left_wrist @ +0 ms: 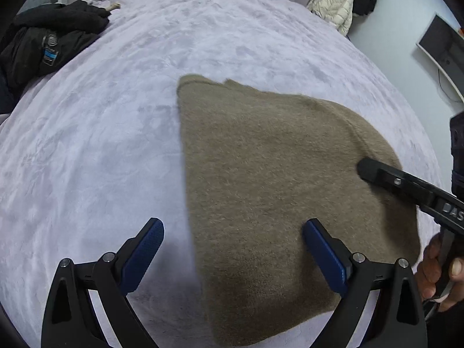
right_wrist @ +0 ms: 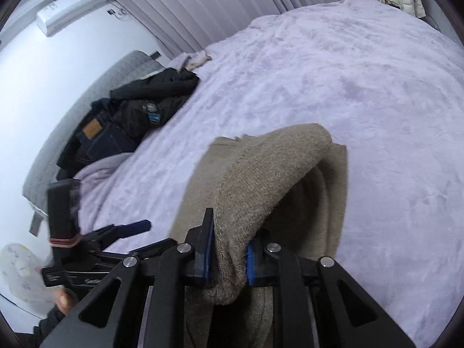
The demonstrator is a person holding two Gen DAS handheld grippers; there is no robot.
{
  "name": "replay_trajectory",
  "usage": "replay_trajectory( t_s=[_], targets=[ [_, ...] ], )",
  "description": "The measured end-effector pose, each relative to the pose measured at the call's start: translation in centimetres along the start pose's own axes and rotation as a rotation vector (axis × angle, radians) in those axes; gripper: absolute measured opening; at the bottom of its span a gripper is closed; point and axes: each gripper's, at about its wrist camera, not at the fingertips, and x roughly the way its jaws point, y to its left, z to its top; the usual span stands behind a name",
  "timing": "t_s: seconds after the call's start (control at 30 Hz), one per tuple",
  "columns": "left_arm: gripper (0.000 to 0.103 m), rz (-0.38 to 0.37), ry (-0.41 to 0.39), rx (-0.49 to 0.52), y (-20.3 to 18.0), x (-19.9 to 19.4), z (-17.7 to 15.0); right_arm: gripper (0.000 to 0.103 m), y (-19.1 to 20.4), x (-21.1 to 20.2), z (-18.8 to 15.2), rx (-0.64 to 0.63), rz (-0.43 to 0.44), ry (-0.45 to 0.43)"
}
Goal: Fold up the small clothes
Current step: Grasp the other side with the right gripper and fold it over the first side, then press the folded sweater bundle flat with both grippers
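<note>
The olive-brown knitted garment (left_wrist: 278,191) lies on the lavender bed cover (left_wrist: 101,145), occupying the centre and 4 o'clock part of the left wrist view, with its long straight edge running from 12 o'clock toward 6 o'clock. It presents as a compact, roughly wedge-shaped packet with at least one layer turned over, so in my judgement one fold or more is already made. The right gripper (right_wrist: 230,256) is pinching an edge of the garment between its blue pads, and the cloth arches up from the jaws toward 1 o'clock, clear of the layers beneath; a further fold therefore appears to be in progress, not yet laid down. The left gripper (left_wrist: 232,249) stands spread wide, with nothing between its pads: the left pad is over bare cover and the right pad over the knit, near the garment's 6 o'clock end. Whether that pad touches the cloth cannot be confirmed, as the near edge is blurred. Remaining work, as judged: carry the lifted edge across, release it, flatten the packet. A pile of dark clothing (left_wrist: 49,40) sits well apart at 10 o'clock; whether it belongs to the task cannot be determined. A pale quilted jacket (left_wrist: 333,5) hangs at 1 o'clock, beyond the bed.
</note>
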Motion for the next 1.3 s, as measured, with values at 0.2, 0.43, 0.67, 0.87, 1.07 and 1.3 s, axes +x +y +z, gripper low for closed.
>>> replay_trajectory(
  t_s=[0.2,0.43,0.67,0.87,1.07,1.3],
  targets=[
    [0.098,-0.012,0.058,-0.008,-0.5,2.2,-1.1,0.031,-4.8,3.6,-2.0,0.084,-0.034,0.095],
    [0.098,-0.043,-0.09,-0.024,-0.1,-2.4,-0.1,0.047,-1.2,-1.8,-0.2,-0.059,-0.281,-0.107],
    [0.098,-0.014,-0.046,-0.004,-1.6,1.4,0.9,0.049,1.9,2.7,2.0,-0.215,-0.161,-0.018],
    [0.102,-0.058,-0.001,-0.009,-0.6,3.3,-0.1,0.047,-2.7,7.1,2.8,-0.165,-0.232,0.08],
    [0.102,-0.065,-0.064,-0.043,1.2,0.5,2.8,0.049,-1.4,5.0,3.5,-0.193,-0.222,0.04],
    [0.102,0.042,0.007,-0.141,5.2,3.6,9.6,0.052,0.4,7.4,6.7,-0.281,-0.212,0.093]
  ],
)
